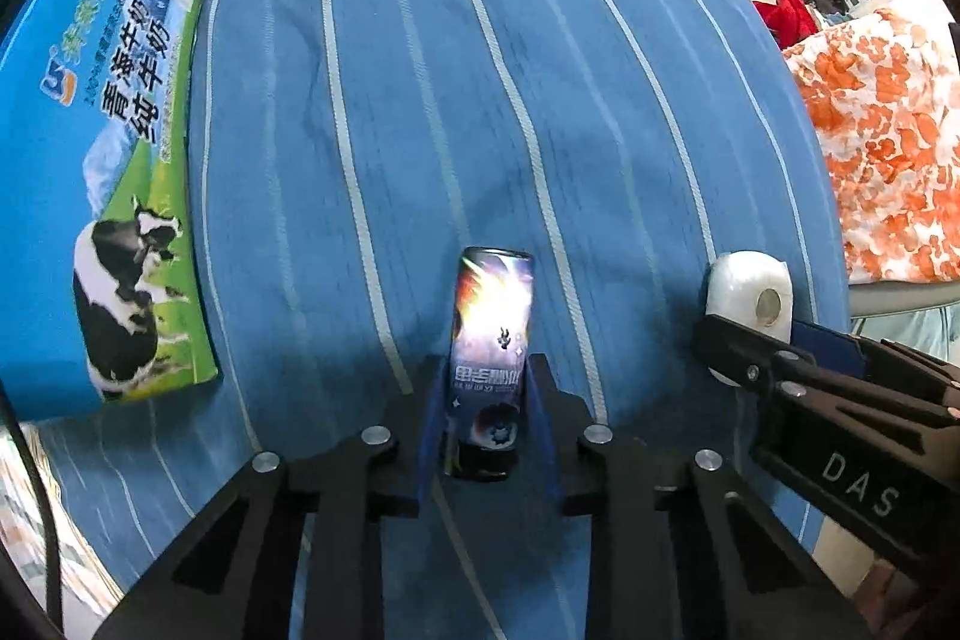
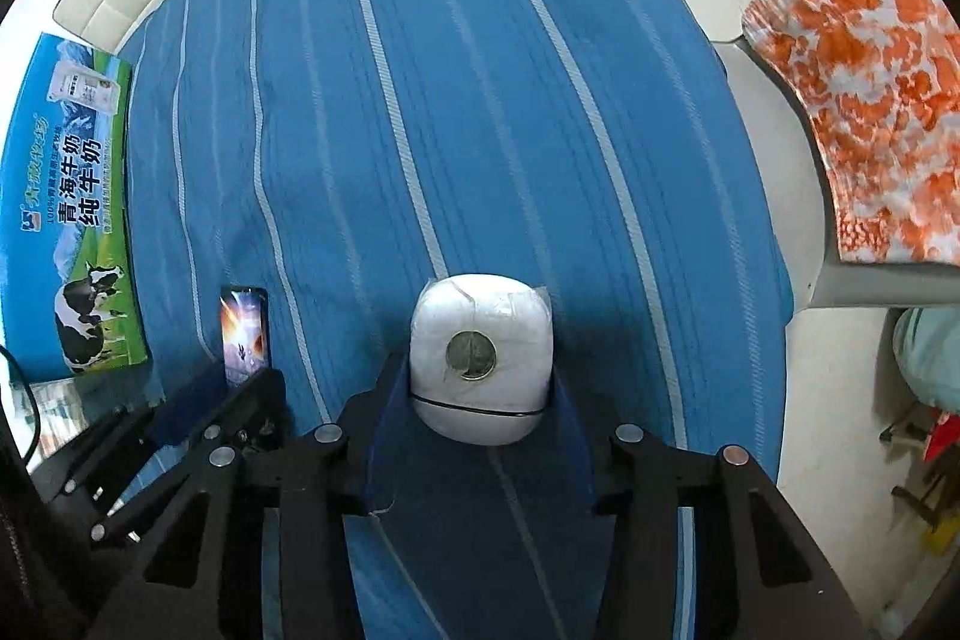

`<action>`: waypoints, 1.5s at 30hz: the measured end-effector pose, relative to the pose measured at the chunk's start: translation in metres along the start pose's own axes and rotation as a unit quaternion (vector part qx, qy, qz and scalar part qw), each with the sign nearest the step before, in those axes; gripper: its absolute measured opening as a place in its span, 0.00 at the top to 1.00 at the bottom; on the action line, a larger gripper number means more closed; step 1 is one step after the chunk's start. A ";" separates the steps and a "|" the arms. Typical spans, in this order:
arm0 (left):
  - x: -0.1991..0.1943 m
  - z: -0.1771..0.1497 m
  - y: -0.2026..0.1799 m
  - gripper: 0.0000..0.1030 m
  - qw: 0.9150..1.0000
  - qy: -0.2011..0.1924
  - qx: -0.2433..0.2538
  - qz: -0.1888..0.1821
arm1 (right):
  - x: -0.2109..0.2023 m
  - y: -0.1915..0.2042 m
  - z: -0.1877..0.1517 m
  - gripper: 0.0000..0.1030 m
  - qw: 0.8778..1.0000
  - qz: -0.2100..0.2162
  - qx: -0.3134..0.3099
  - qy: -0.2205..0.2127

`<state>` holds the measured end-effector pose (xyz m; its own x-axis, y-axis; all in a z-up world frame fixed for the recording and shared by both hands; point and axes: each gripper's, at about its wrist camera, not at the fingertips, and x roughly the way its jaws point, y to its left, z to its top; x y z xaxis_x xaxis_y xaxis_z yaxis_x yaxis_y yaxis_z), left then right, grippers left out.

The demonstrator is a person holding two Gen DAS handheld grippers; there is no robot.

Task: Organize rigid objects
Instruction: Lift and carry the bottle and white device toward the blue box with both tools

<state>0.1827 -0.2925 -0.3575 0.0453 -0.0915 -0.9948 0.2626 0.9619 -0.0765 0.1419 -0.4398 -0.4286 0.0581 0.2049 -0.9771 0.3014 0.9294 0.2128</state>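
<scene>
Left wrist view: left gripper (image 1: 487, 388) fingers clamp the can (image 1: 491, 358), right gripper (image 2: 480, 400) fingers clamp the white roll (image 2: 480, 352); neither yet placed beside the milk carton (image 1: 102, 172).

Right gripper (image 1: 744, 340) reads "DAS"; milk box (image 2: 66, 220) "100%"

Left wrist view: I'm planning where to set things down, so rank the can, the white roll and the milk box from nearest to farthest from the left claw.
1. Can: between the left claw's fingers.
2. White roll: to the right, in the right claw.
3. Milk box: far left, at the blue cloth's edge.
</scene>
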 end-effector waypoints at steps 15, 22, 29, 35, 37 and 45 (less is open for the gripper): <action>-0.056 -0.023 0.018 0.78 0.998 -0.038 -0.011 -0.046 | -0.056 0.024 -0.012 0.53 0.998 0.029 -0.031 -0.045; -0.100 -0.025 0.035 0.78 0.994 -0.079 -0.029 -0.064 | -0.107 0.046 -0.015 0.53 0.994 0.050 -0.051 -0.079; -0.161 -0.028 0.070 0.78 0.986 -0.134 -0.059 -0.086 | -0.161 0.108 -0.018 0.53 0.986 0.084 -0.095 -0.113; -0.208 -0.038 0.122 0.78 0.979 -0.185 -0.074 -0.055 | -0.184 0.176 -0.024 0.53 0.977 0.097 -0.132 -0.134; -0.218 -0.041 0.140 0.78 0.977 -0.195 -0.076 -0.034 | -0.187 0.201 -0.027 0.53 0.975 0.098 -0.145 -0.136; -0.244 -0.052 0.211 0.78 0.972 -0.215 -0.094 0.008 | -0.198 0.270 -0.040 0.53 0.971 0.095 -0.163 -0.150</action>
<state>0.1772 -0.0537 -0.1344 0.4572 -0.1360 -0.8789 0.0797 0.9905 -0.1119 0.1736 -0.2170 -0.1770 0.3721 0.3292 -0.8678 -0.0554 0.9412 0.3333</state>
